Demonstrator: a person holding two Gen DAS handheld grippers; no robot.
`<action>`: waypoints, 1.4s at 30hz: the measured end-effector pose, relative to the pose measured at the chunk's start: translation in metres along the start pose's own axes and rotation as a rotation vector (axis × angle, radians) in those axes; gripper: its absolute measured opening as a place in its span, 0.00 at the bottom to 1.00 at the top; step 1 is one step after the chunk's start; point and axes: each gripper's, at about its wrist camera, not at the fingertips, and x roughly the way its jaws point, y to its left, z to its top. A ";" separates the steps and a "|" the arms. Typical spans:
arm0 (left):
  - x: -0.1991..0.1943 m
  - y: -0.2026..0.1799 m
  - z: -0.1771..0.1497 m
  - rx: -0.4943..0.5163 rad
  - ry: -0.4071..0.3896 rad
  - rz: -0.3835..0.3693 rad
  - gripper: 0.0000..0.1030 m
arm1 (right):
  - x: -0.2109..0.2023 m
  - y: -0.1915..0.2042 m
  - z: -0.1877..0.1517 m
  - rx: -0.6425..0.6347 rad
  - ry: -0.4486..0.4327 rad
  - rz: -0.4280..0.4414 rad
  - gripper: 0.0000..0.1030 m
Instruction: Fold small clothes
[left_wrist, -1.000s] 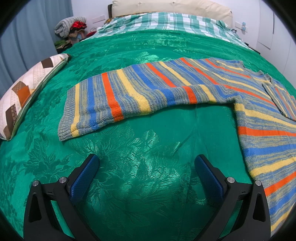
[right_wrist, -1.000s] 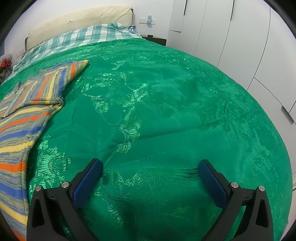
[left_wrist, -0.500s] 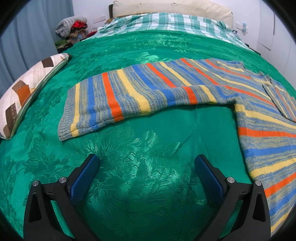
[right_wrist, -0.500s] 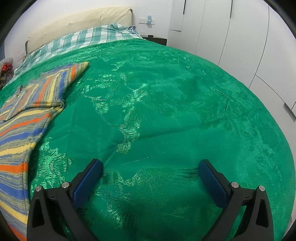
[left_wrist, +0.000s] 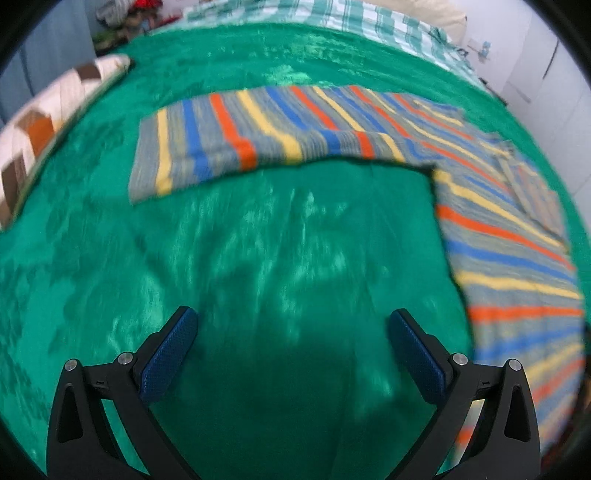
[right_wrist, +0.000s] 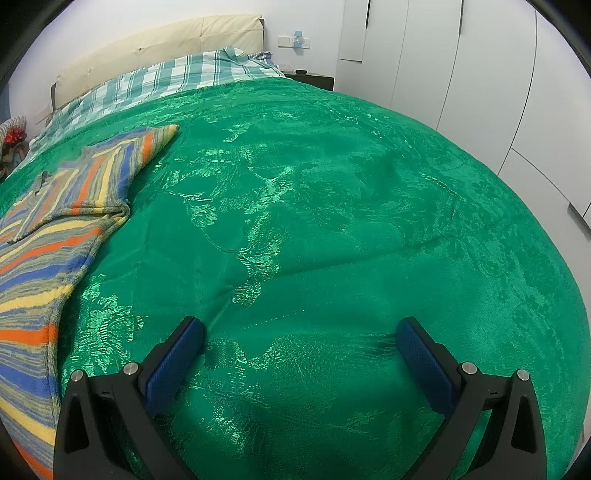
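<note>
Surface: shiny green brocade bedspread (right_wrist: 332, 206).
Garment: striped knit sweater (left_wrist: 295, 129), sleeve out flat.
My grippers: left (left_wrist: 291, 354) + right (right_wrist: 301, 358) both spread apart, empty.
Risk: slick cover, knit may slide/bunch on pinch.

Striped knit sweater (left_wrist: 491, 229) lies flat on the green bedspread (left_wrist: 280, 258), one sleeve (left_wrist: 236, 140) stretched toward the bed's left edge.

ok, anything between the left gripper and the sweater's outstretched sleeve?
Nothing visible. Only bare green bedspread lies between the open left gripper and the striped sweater sleeve. The patchwork pillow sits off to the left, clear of that path.
</note>
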 end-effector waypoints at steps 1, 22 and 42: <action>-0.008 0.010 0.002 -0.031 0.009 -0.057 1.00 | 0.000 0.000 0.000 0.000 0.000 -0.001 1.00; 0.047 0.129 0.149 -0.398 0.060 -0.137 0.06 | 0.000 -0.001 0.000 -0.005 -0.001 -0.005 1.00; 0.027 -0.252 0.203 0.267 0.111 -0.363 0.71 | 0.000 -0.001 0.000 -0.005 -0.001 -0.006 1.00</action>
